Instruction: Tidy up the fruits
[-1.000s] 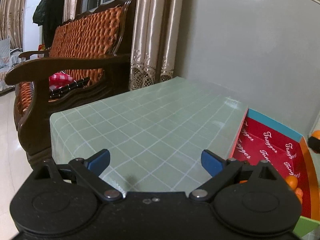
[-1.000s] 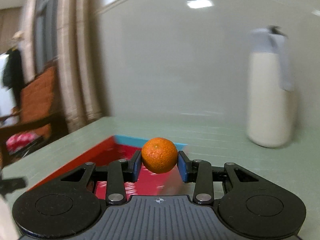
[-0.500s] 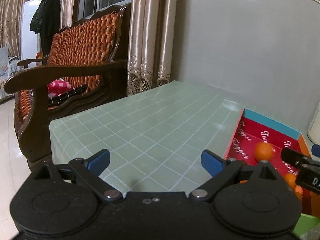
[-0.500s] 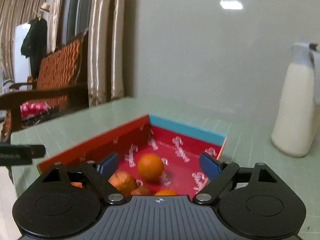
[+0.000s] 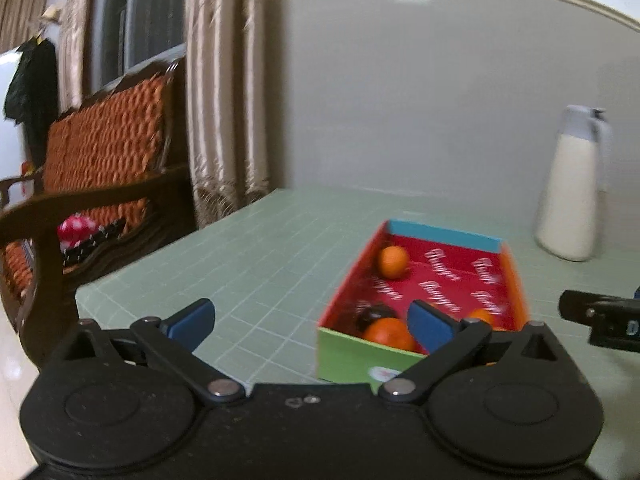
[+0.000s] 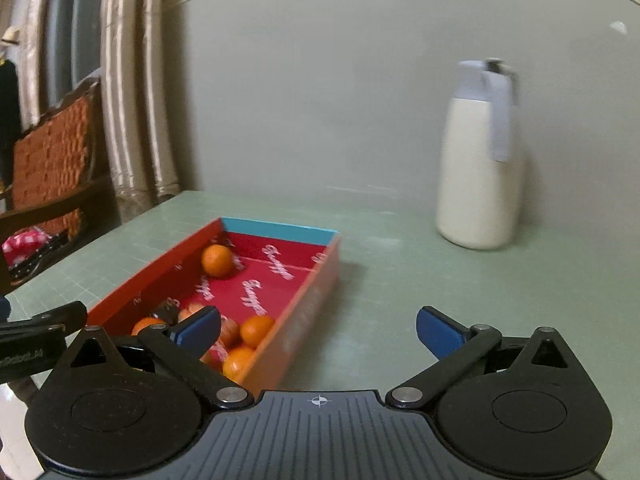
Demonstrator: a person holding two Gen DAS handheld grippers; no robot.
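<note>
Green gridded counter (image 6: 400, 280) carries your box (image 6: 304, 308) of oranges (image 6: 216, 260) at ten o'clock from the right claw (image 6: 318, 330). Both claws, left claw (image 5: 310, 320) too, gape empty. Oranges look light, firm, rollable; pinch across the middle.

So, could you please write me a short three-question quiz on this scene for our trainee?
1. True or false: the right gripper is holding an orange.
2. Where does the lone orange lie in the box? A) far end B) near end C) outside
3. Fill in: the white jug stands on the ____.

Key: 1 false, its jaws are open and empty; 2 A; 3 table.
</note>
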